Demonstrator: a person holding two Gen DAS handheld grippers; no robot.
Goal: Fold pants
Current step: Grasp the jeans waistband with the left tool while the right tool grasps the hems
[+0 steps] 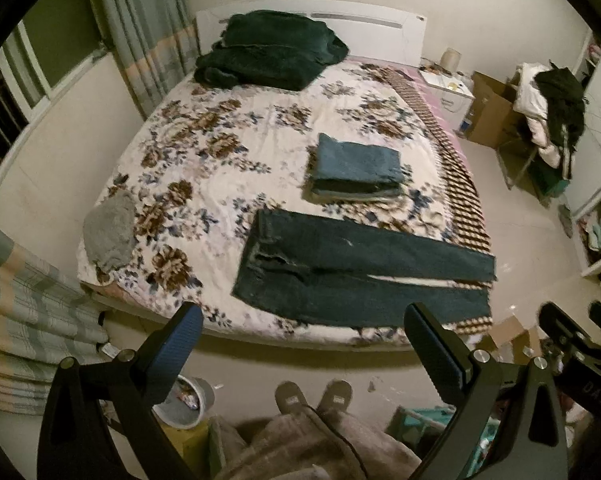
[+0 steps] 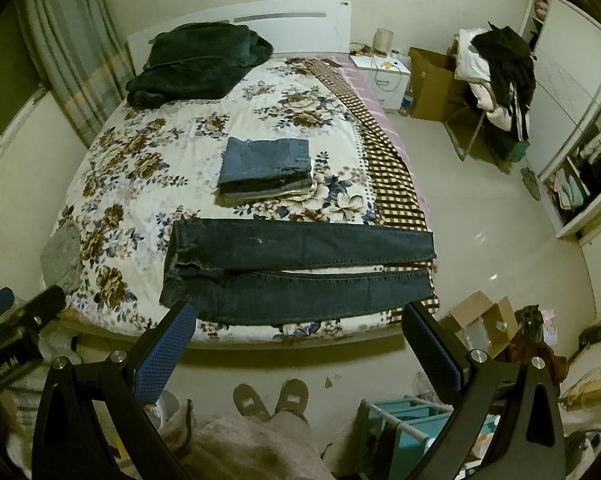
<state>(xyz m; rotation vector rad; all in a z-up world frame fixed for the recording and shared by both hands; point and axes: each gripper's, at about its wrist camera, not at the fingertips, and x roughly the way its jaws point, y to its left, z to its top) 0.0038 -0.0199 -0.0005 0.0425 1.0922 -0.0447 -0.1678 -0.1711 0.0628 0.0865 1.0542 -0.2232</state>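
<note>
Both grippers are held above the floor at the foot of the bed [image 2: 260, 128], looking down over the floral bedspread.

Left gripper [image 1: 304, 332]: I read the jaws as spread wide, nothing between the blue pads. Right gripper [image 2: 300, 330]: same, jaws wide apart and empty. In the left wrist view the right gripper shows at the lower right edge; in the right wrist view the left gripper [image 2: 16, 312] shows at the lower left edge.

Task item: dark jeans [image 2: 300, 268], lying flat across the foot end of the bed, unfolded. The waistband is toward the bed's left side and both legs run out toward its right side, with the cuffs reaching the checked cloth [image 2: 392, 176] at that edge. A narrow gap separates the two legs along most of their length. Neither gripper touches the jeans.

Other items, all placed relative to the bed:
- Stack of folded blue jeans [image 2: 266, 168], near the middle, just beyond the dark jeans.
- Dark green bundle of fabric [image 2: 196, 62] at the head end, against the white headboard [image 2: 292, 16].
- Grey cloth [image 1: 110, 232] at the left foot corner.
- White nightstand [image 2: 382, 76] and cardboard box [image 2: 432, 84] off the right side, near the head end.

My operator's slippered feet [image 2: 272, 398] are on the floor below the foot edge.
</note>
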